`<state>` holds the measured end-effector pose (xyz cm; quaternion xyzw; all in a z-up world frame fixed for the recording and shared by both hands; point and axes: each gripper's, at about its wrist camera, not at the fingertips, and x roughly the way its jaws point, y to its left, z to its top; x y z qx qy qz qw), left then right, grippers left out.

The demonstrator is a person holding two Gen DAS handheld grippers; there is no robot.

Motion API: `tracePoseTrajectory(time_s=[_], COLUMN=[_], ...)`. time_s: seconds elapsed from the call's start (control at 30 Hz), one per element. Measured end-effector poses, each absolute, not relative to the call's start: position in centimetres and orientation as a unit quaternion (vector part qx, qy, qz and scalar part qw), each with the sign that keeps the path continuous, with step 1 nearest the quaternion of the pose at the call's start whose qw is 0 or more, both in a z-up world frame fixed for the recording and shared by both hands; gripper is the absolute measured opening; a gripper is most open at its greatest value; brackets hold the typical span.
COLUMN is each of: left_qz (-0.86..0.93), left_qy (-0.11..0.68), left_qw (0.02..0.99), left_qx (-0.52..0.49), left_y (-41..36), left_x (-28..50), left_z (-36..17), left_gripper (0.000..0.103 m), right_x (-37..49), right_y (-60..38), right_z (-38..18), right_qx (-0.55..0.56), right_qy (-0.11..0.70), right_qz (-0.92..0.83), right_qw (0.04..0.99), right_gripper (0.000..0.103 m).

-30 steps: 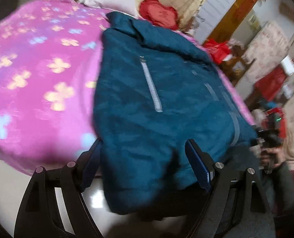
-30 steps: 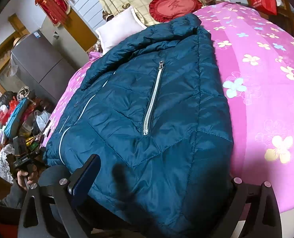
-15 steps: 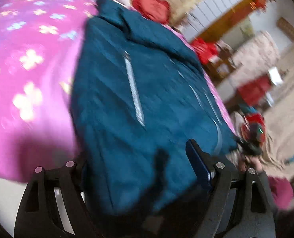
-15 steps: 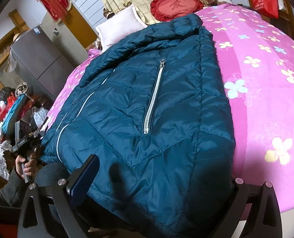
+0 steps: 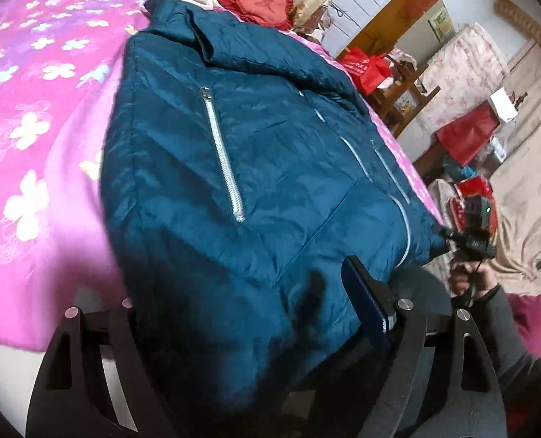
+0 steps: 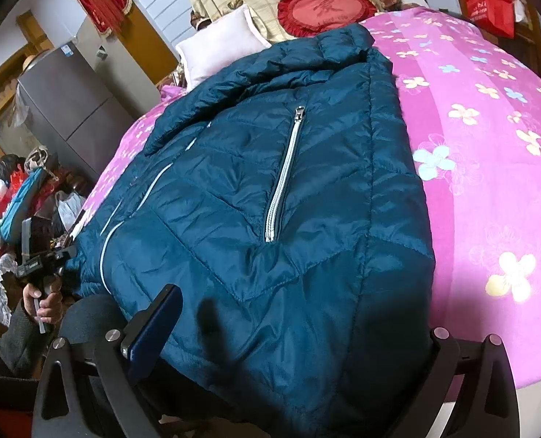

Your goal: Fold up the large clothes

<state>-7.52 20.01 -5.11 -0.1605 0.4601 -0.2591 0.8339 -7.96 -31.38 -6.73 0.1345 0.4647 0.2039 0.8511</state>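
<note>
L grip (image 5: 245,328) wide apart, straddling jacket (image 5: 256,168) hem | R grip (image 6: 299,332) same, low, level

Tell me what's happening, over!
Both tools open wide at the hem. Blue jacket flat on pink blanket, unfolded. Nothing lying on it.

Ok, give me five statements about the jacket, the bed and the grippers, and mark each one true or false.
1. The jacket is dark teal. True.
2. The jacket lies on a plain white sheet. False: it lies on a pink flowered blanket.
3. The pocket zipper is silver. True.
4. The right gripper is shut tight with nothing between its fingers. False: its fingers stand wide apart with the jacket's hem between them.
5. A red heart-shaped cushion sits at the head of the bed. True.
</note>
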Motion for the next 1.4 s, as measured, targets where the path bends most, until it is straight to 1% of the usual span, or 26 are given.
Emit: tracePoseTrajectory(time_s=[0.03,0.07,0.1,0.17,0.2,0.33,0.4,0.47,0.5,0.57,0.7,0.8,0.87,0.93,1.03,1.13,1.17,1.23,1.27,1.3,1.37,1.4], left_qz=[-0.238,-0.223,-0.203,-0.190,-0.188,-0.189,-0.205,-0.216,-0.219,-0.224,-0.229,-0.233,-0.231,-0.223,-0.211,-0.202,-0.200,-0.179,-0.165,-0.148,-0.138,-0.132], left_qy=[0.459,0.458,0.456,0.451,0.449,0.446,0.446,0.448,0.450,0.453,0.460,0.453,0.447,0.444,0.441,0.444,0.446,0.450,0.452,0.456,0.458,0.459], left_qw=[0.843,0.848,0.855,0.860,0.861,0.862,0.857,0.853,0.851,0.849,0.841,0.841,0.843,0.846,0.853,0.855,0.855,0.858,0.861,0.863,0.861,0.861], left_qx=[-0.152,-0.147,-0.141,-0.146,-0.152,-0.148,-0.156,-0.161,-0.158,-0.156,-0.166,-0.183,-0.191,-0.194,-0.184,-0.173,-0.174,-0.172,-0.166,-0.160,-0.172,-0.175], left_y=[20.1,20.2,20.2,20.3,20.3,19.8,19.8,19.7,19.5,19.3,19.6,19.9,20.0,19.8,19.4,19.0,19.0,19.0,19.1,19.2,19.6,19.6], left_x=[-7.6,-7.6,-7.7,-7.6,-7.6,-7.4,-7.1,-7.2,-7.2,-7.6,-8.1,-8.0,-7.8,-7.8,-7.9,-7.9,-7.9,-7.8,-7.8,-7.7,-7.7,-7.7], left_z=[-5.0,-5.1,-5.2,-5.6,-5.8,-5.9,-5.8,-5.8,-5.6,-5.5,-5.5,-5.6,-5.7,-5.6,-5.5,-5.4,-5.4,-5.4,-5.4,-5.4,-5.6,-5.6], left_gripper=[0.068,0.053,0.039,0.030,0.029,0.031,0.046,0.052,0.056,0.059,0.059,0.059,0.059,0.059,0.059,0.059,0.059,0.047,0.032,0.025,0.021,0.019], right_x=[-8.0,-7.9,-7.7,-7.2,-7.0,-6.7,-6.6,-6.4,-6.4,-6.2,-6.6,-7.3,-7.3,-7.3,-7.5,-7.7,-7.8,-7.7,-7.7,-7.8,-8.0,-8.2], right_y=[-31.3,-31.5,-31.8,-32.8,-33.0,-33.2,-33.3,-33.6,-33.9,-34.0,-33.5,-33.1,-33.3,-33.4,-32.7,-32.6,-32.6,-32.6,-32.3,-32.0,-31.4,-31.2], right_z=[-6.7,-6.6,-6.8,-7.1,-7.2,-7.4,-7.6,-7.8,-7.9,-7.9,-7.4,-7.3,-7.4,-7.4,-7.3,-7.3,-7.3,-7.2,-7.1,-7.0,-6.8,-6.6], right_qx=[0.130,0.128,0.136,0.153,0.157,0.163,0.167,0.184,0.195,0.205,0.194,0.174,0.168,0.166,0.137,0.133,0.135,0.133,0.122,0.105,0.087,0.081], right_qy=[0.464,0.463,0.462,0.461,0.460,0.450,0.439,0.431,0.431,0.441,0.460,0.463,0.464,0.463,0.459,0.453,0.452,0.455,0.457,0.457,0.453,0.448], right_qz=[0.201,0.199,0.200,0.197,0.198,0.216,0.233,0.250,0.254,0.254,0.245,0.247,0.241,0.235,0.226,0.217,0.215,0.211,0.207,0.201,0.197,0.194], right_qw=[0.853,0.854,0.853,0.852,0.851,0.851,0.851,0.847,0.844,0.836,0.831,0.833,0.836,0.838,0.848,0.855,0.855,0.855,0.856,0.860,0.865,0.869], right_gripper=[0.096,0.080,0.070,0.047,0.044,0.043,0.044,0.050,0.050,0.051,0.050,0.046,0.037,0.034,0.033,0.033,0.033,0.033,0.031,0.029,0.022,0.021])
